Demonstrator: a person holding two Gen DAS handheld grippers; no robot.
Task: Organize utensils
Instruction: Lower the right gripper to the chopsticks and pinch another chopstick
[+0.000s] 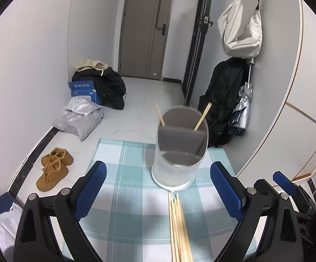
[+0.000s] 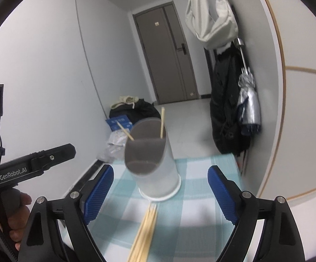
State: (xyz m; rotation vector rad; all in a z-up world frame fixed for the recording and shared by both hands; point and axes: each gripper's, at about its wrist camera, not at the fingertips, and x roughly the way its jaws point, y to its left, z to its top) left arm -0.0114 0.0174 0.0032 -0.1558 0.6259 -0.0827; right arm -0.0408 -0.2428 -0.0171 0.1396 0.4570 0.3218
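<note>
Both grippers spread wide, nothing between the pads. Left gripper [image 1: 158,187] and right gripper [image 2: 160,191] both hover over the checked cloth [image 1: 123,196], aimed at the holder [image 1: 179,150]. Holder stands upright on the cloth, split by a divider; two chopsticks [image 1: 201,116] lean in its far compartment, one on each side. Loose chopstick bundle [image 1: 178,229] lies flat on the cloth just in front of the holder, tips nearly touching its base.
</note>
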